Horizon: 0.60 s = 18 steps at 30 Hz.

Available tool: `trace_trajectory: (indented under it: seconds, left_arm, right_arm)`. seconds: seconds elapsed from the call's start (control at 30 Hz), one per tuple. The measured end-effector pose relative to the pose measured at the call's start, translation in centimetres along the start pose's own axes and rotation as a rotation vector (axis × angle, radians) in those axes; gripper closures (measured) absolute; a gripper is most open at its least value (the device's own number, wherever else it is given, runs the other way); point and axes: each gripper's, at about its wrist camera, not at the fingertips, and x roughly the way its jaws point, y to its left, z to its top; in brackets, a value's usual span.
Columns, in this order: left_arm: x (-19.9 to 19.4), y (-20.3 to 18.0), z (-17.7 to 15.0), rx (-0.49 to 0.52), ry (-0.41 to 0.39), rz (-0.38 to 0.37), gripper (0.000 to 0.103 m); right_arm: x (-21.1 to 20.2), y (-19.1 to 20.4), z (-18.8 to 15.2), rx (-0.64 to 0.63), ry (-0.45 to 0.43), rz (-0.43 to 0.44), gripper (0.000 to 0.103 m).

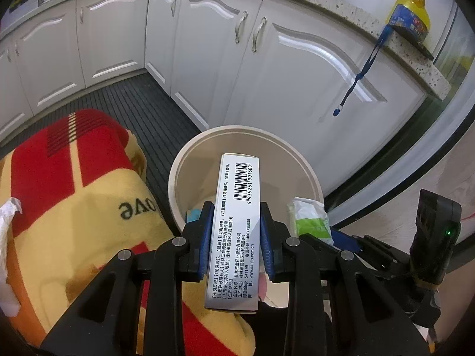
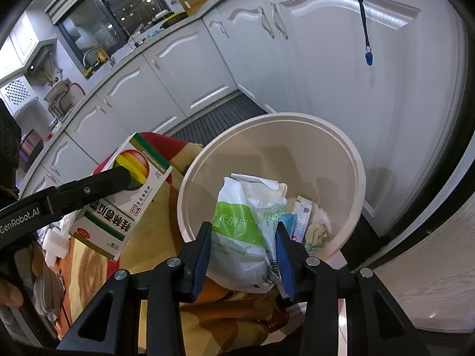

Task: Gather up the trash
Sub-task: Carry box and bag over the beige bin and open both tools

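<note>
- Blue-padded fingers of the left gripper are clamped on the narrow sides of one medicine box, its barcode face up in the left wrist view; in the right wrist view the same box shows a rainbow ball print and hangs over the blanket, just left of the bin.
- Right gripper is closed on one white and green plastic packet, pads pressing both its sides; the packet hangs over the near rim of the bin.
- One round cream waste bin stands on the floor, just beside the white cabinets. Inside lie several scraps: a torn white wrapper, a small printed carton, a crumpled yellowish wad and something blue; an exact count I cannot tell.
- One red and yellow blanket with printed letters lies against the bin's left side.
- One blue lanyard hangs from the speckled countertop down over a cabinet door.
- One yellow bottle stands on that countertop.
- Floor between the cabinets is covered by a dark ribbed mat.
</note>
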Motion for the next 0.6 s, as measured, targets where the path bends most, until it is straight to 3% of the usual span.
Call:
trace_trajectory:
  seconds: [0.6]
  left_arm:
    - [2.2, 0.3, 0.2, -0.02, 0.037, 0.01, 0.077]
  right_arm:
    - [2.6, -0.6, 0.5, 0.024, 0.044, -0.018, 0.063]
